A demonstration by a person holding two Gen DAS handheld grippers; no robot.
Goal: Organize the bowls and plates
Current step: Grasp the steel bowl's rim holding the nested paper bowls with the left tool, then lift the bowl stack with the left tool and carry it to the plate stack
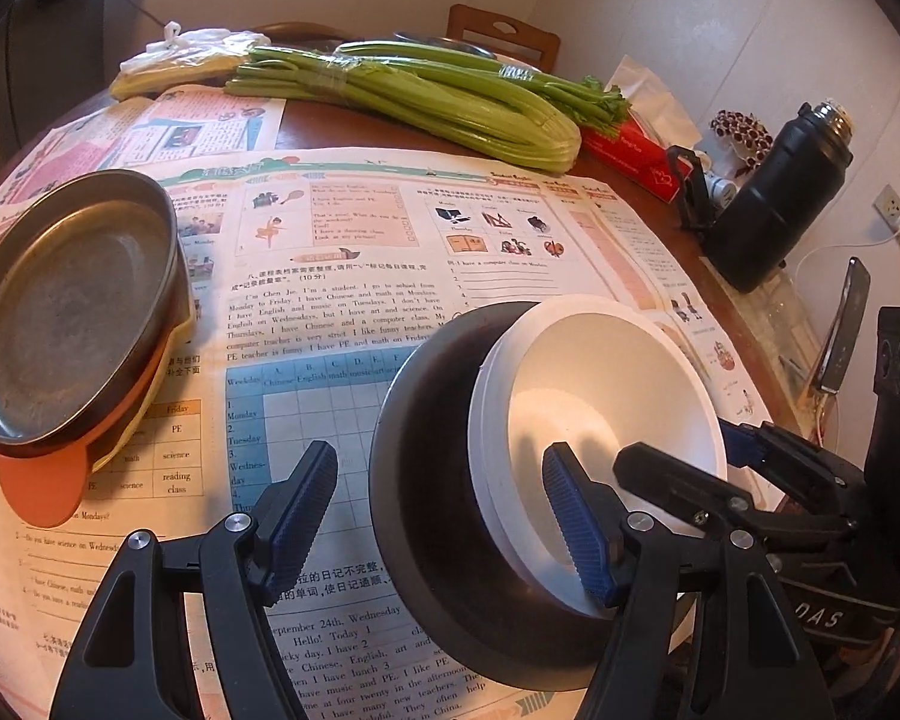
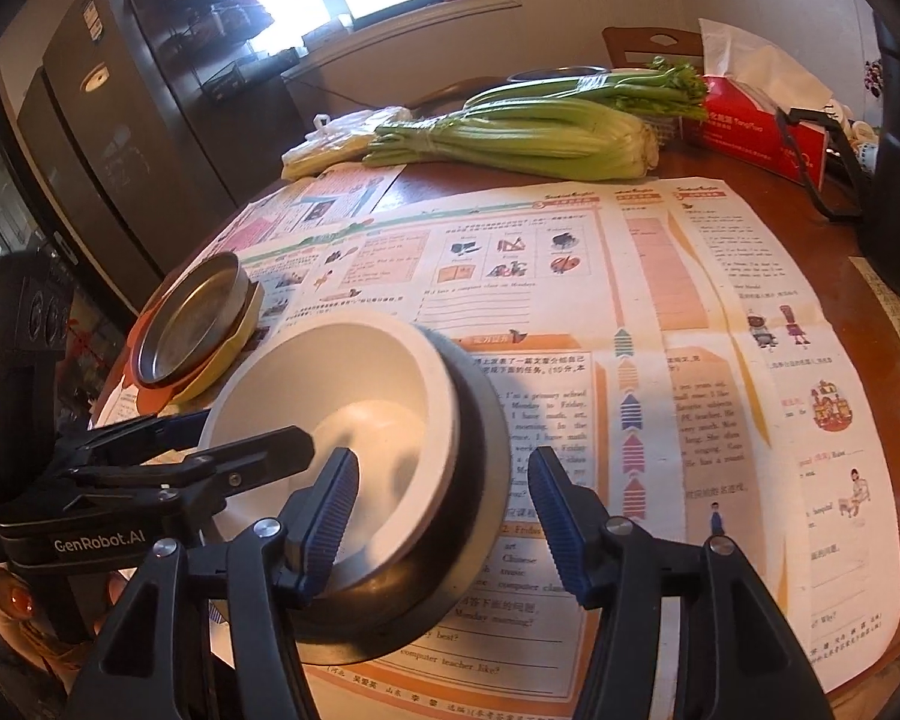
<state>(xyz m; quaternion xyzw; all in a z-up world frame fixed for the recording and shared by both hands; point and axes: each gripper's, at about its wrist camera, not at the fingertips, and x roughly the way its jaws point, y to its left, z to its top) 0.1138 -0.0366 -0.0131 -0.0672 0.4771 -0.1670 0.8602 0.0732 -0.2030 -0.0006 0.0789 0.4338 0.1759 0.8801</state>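
Left hand-held gripper (image 1: pixel 444 525) jaws apart, right hand-held gripper (image 2: pixel 444 525) jaws apart

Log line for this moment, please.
white bowl in black bowl | left gripper: open, astride both rims | right gripper: open, astride both rims | plates: stacked

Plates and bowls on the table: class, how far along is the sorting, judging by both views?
Done: the metal plate is stacked on the orange plate and the yellow plate, and the white bowl is nested in the black bowl. In hand: the left tongs and right tongs straddle the bowls' rims, open, gripping nothing. Left: perhaps moving the bowl pair beside the plates.
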